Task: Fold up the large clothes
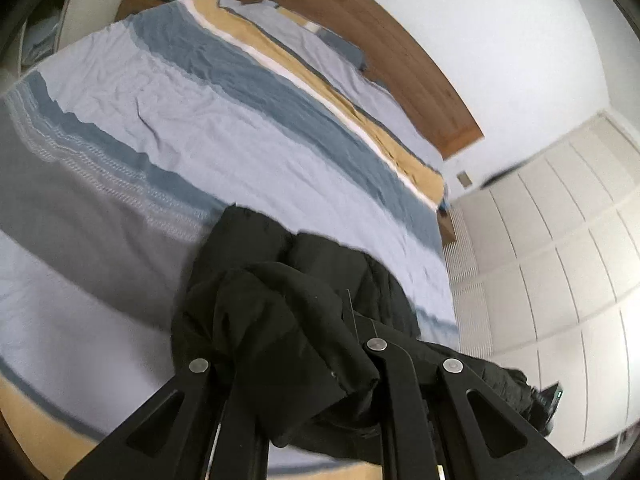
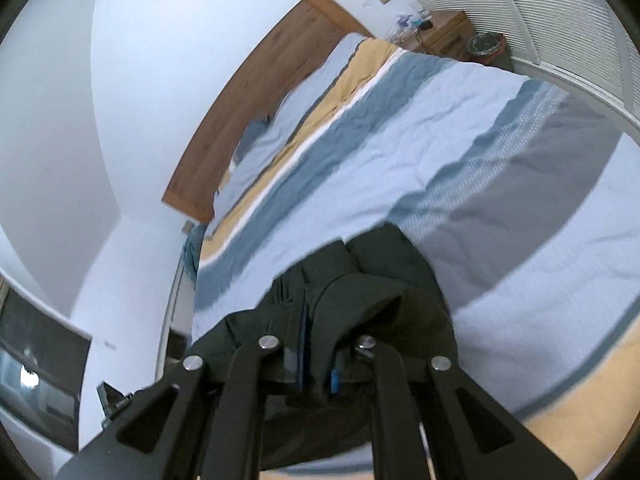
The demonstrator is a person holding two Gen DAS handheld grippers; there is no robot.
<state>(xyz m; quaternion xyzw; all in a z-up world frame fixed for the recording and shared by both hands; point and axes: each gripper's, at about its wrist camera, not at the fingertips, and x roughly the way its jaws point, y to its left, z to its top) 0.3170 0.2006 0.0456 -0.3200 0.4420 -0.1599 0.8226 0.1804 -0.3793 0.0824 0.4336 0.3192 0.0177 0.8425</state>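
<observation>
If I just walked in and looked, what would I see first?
First, the black garment, bunched up close to both cameras, with the left gripper and right gripper each shut on it. Behind it spreads the big striped bedcover in blue, grey and yellow. At the far end of the bed stands the wooden headboard against the white wall.

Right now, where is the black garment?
The black garment hangs bunched from both shut grippers, the left gripper and the right gripper, low and central in each wrist view, over the near part of the striped bedspread.
</observation>
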